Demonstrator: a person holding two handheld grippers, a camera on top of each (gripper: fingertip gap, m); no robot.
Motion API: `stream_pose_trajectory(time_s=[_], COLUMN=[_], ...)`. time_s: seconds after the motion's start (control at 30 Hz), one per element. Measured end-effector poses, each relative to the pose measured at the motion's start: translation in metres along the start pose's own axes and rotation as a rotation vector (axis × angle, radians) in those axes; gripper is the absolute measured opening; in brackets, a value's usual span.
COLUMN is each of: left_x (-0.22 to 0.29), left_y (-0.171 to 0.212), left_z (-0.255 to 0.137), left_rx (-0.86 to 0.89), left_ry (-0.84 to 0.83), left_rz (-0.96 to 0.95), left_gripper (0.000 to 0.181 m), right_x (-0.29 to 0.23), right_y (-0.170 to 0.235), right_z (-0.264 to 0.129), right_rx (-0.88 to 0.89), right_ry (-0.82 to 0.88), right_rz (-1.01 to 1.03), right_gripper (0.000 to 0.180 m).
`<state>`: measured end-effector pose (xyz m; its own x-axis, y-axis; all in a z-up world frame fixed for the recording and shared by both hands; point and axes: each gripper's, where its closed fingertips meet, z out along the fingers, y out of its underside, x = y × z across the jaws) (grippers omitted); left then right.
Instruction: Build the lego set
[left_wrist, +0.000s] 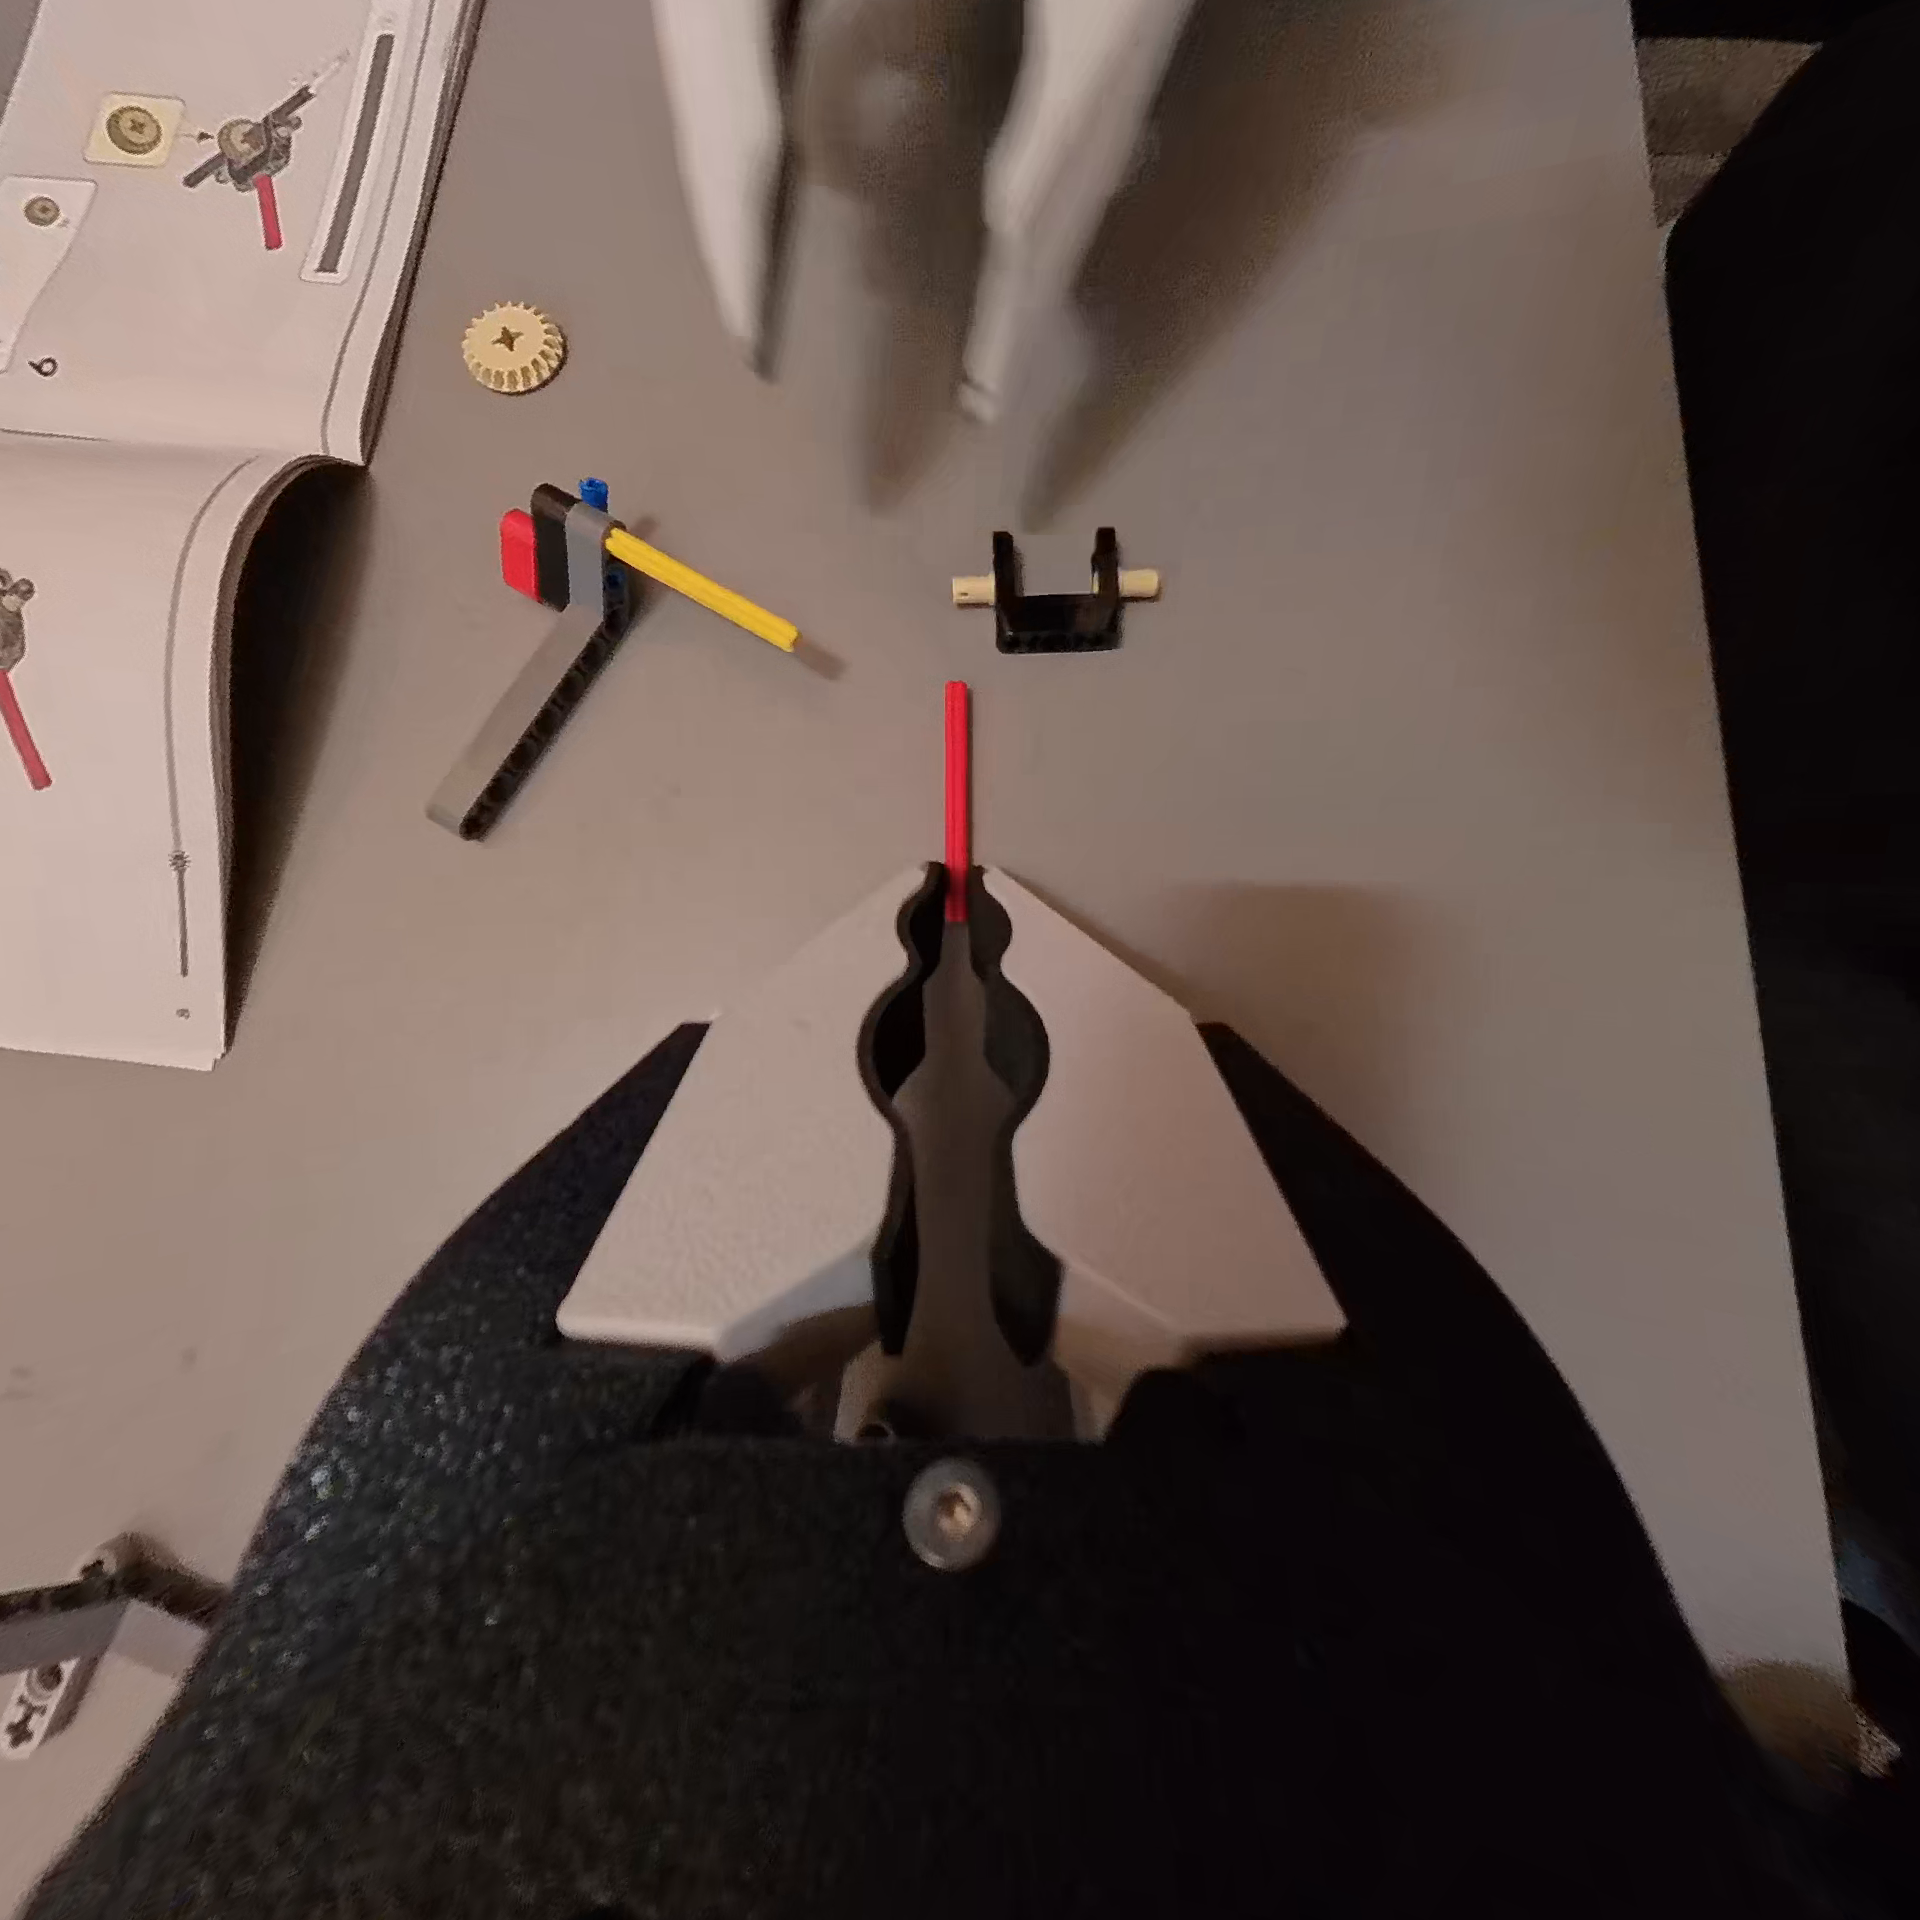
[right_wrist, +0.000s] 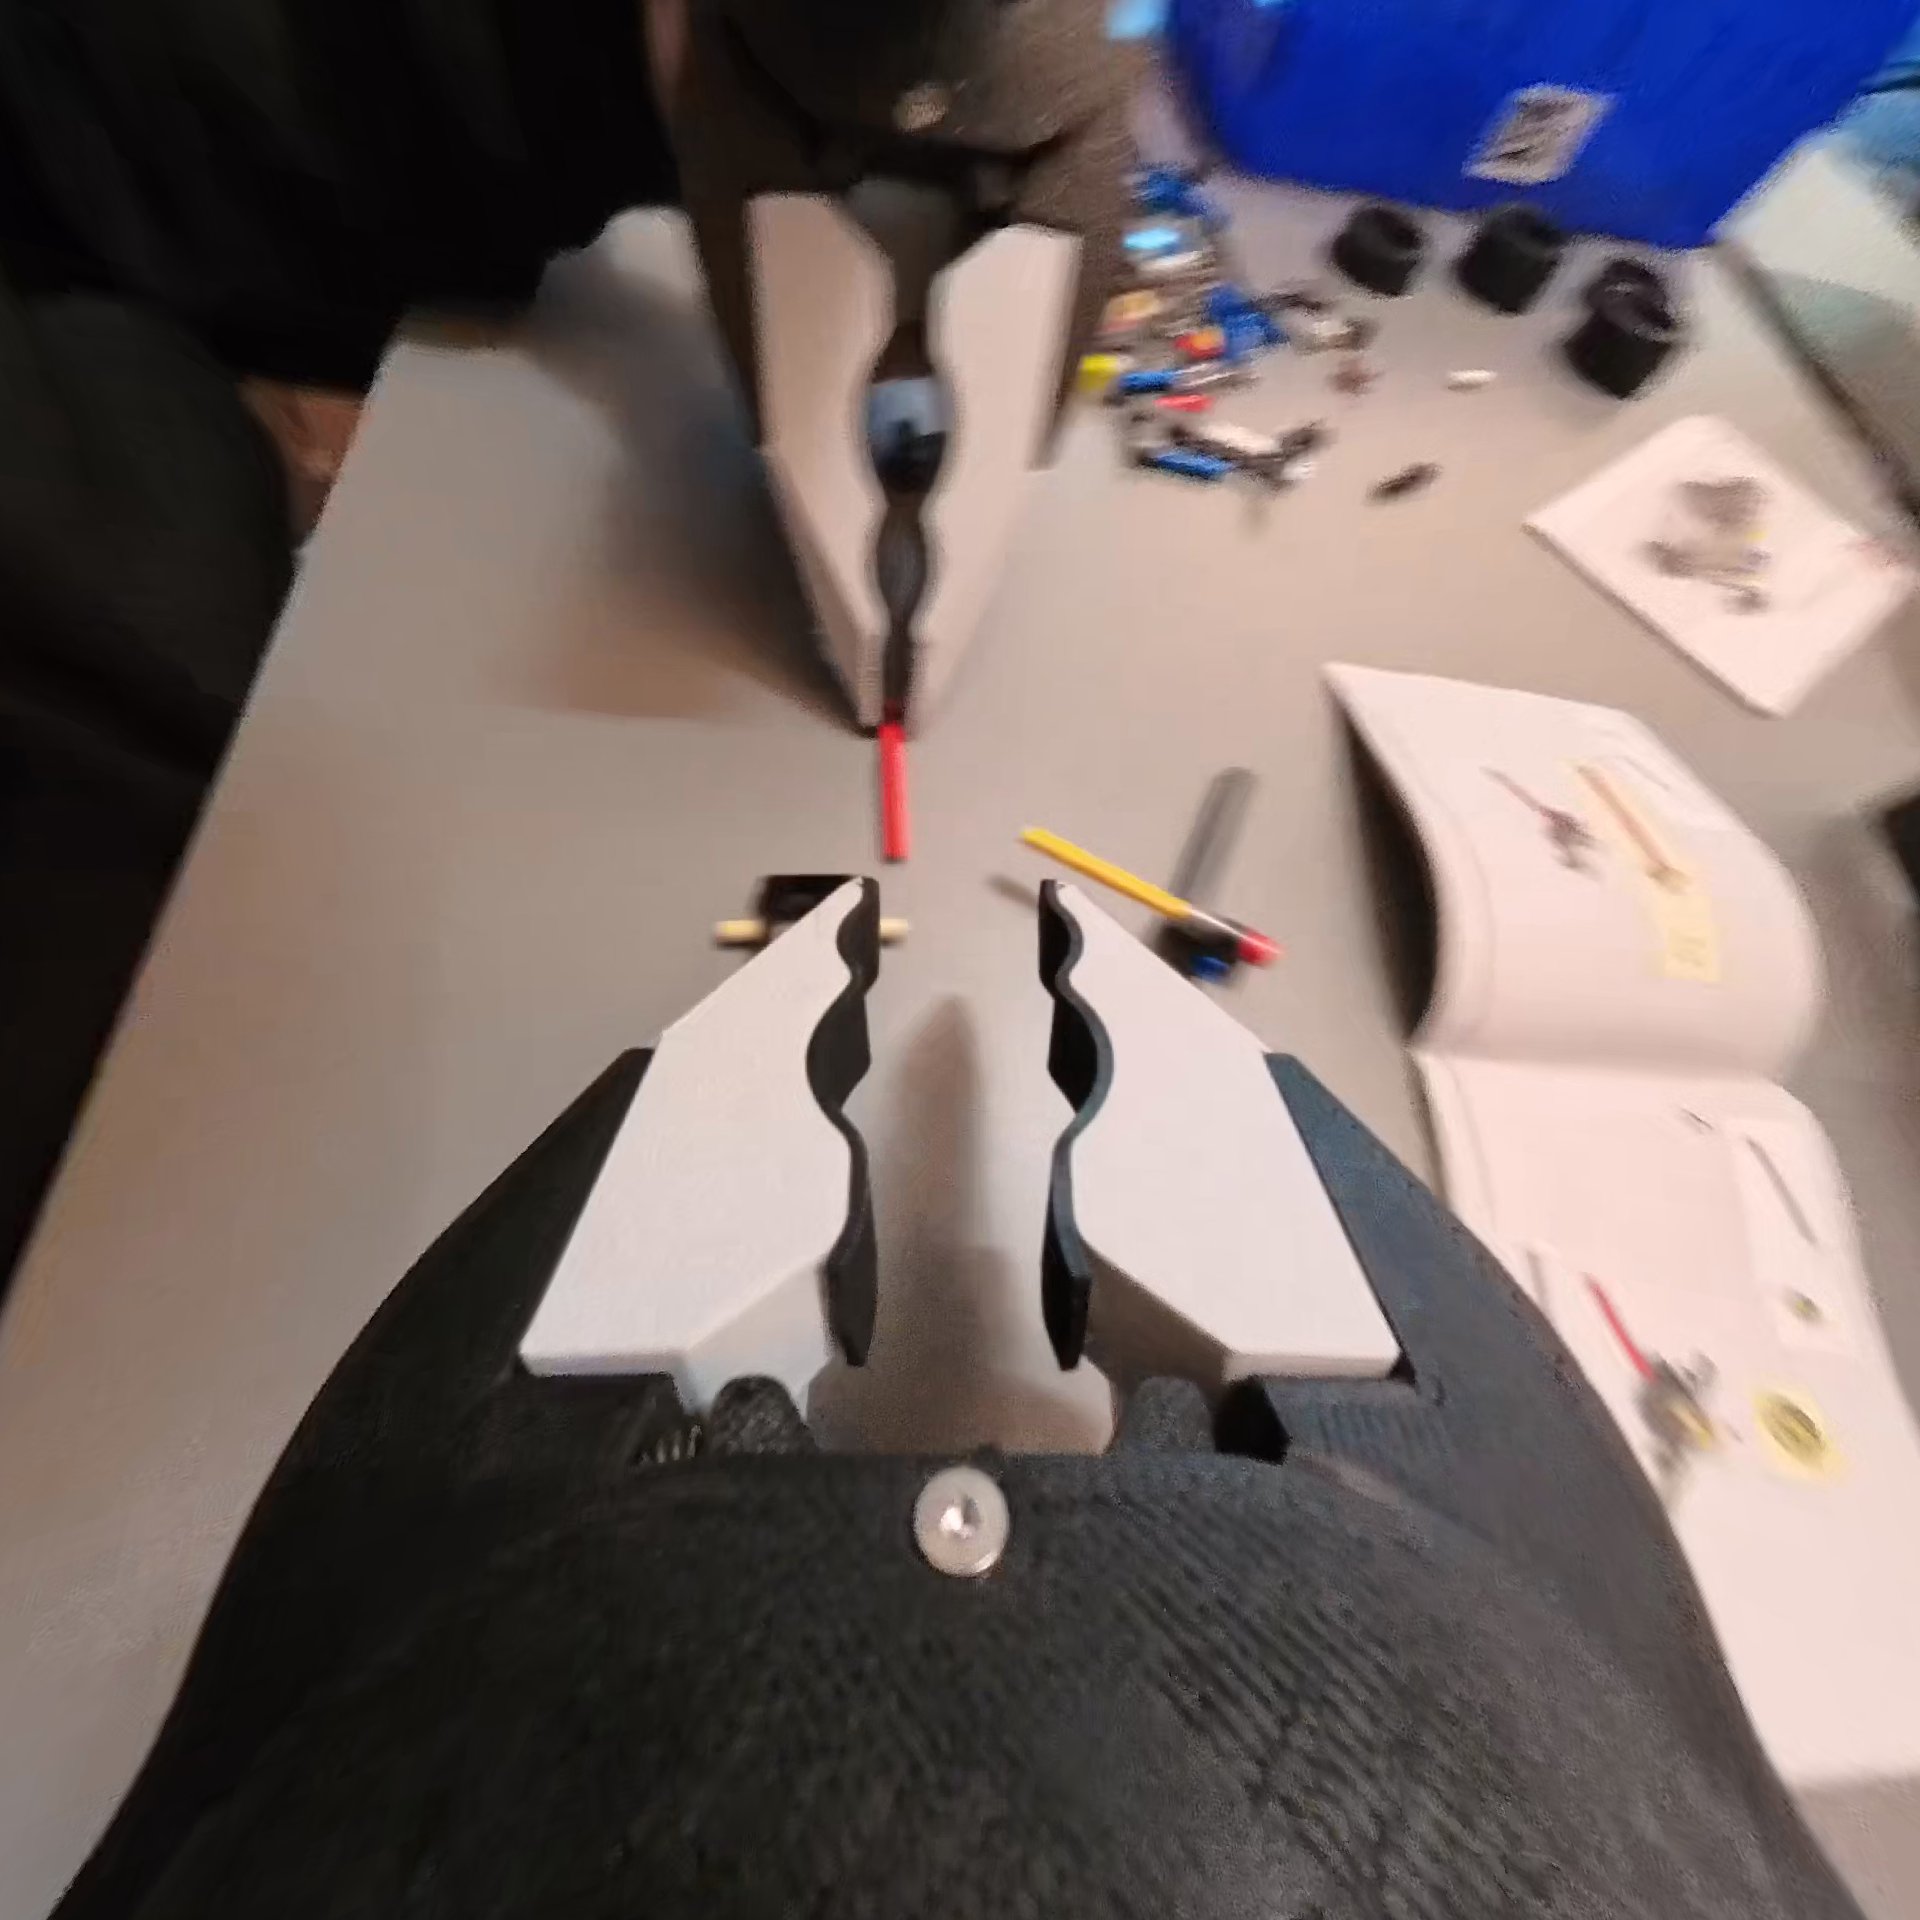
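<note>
My left gripper (left_wrist: 956, 873) is shut on a thin red axle (left_wrist: 957, 774) that sticks straight out from its tips toward a black U-shaped piece with a cream pin through it (left_wrist: 1057, 594). That piece lies on the grey table just beyond the axle's end. My right gripper (right_wrist: 951, 894) is open and empty, hovering over the black piece (right_wrist: 795, 896), which its left finger partly hides. The right gripper shows blurred at the far side in the left wrist view (left_wrist: 873, 353). A grey and black beam assembly with a yellow axle and a red block (left_wrist: 582, 613) lies to the left.
An open instruction booklet (left_wrist: 156, 520) lies at the left, also seen in the right wrist view (right_wrist: 1621, 1039). A tan gear (left_wrist: 514, 348) sits beside it. A pile of loose parts (right_wrist: 1216, 353), black wheels (right_wrist: 1621, 322), a second booklet (right_wrist: 1714, 561) and a blue container (right_wrist: 1507, 104) sit beyond. The left gripper's tips are roughly 7 cm from the right gripper's. The tan gear (left_wrist: 514, 348) lies some 9 cm from my right tips, 15 cm from my left tips.
</note>
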<state>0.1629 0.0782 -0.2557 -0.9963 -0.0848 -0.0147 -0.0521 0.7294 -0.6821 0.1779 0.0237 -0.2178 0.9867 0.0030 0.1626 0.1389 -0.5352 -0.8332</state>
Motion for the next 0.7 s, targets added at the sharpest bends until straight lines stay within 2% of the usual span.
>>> stream_pose_trajectory(time_s=[0.1,0.23,0.47,0.7], left_x=[0.0,-0.001,-0.002,-0.002], left_y=[-0.001,-0.004,-0.004,-0.004], left_z=[0.001,0.003,0.003,0.003], left_rx=[0.027,0.076,0.084,0.089], left_ry=[0.013,0.029,0.053,0.117], left_rz=[-0.018,-0.038,-0.07,-0.137], left_gripper=[0.002,0.002,0.002,0.002], right_x=[0.054,0.088,0.085,0.081], right_y=[0.015,0.045,0.066,0.064], right_z=[-0.021,-0.027,-0.017,-0.014], right_rx=[0.007,-0.112,-0.175,-0.172], right_ry=[0.216,0.335,0.223,0.185], right_rz=[0.09,0.097,0.133,0.112], right_gripper=[0.029,0.033,0.032,0.022])
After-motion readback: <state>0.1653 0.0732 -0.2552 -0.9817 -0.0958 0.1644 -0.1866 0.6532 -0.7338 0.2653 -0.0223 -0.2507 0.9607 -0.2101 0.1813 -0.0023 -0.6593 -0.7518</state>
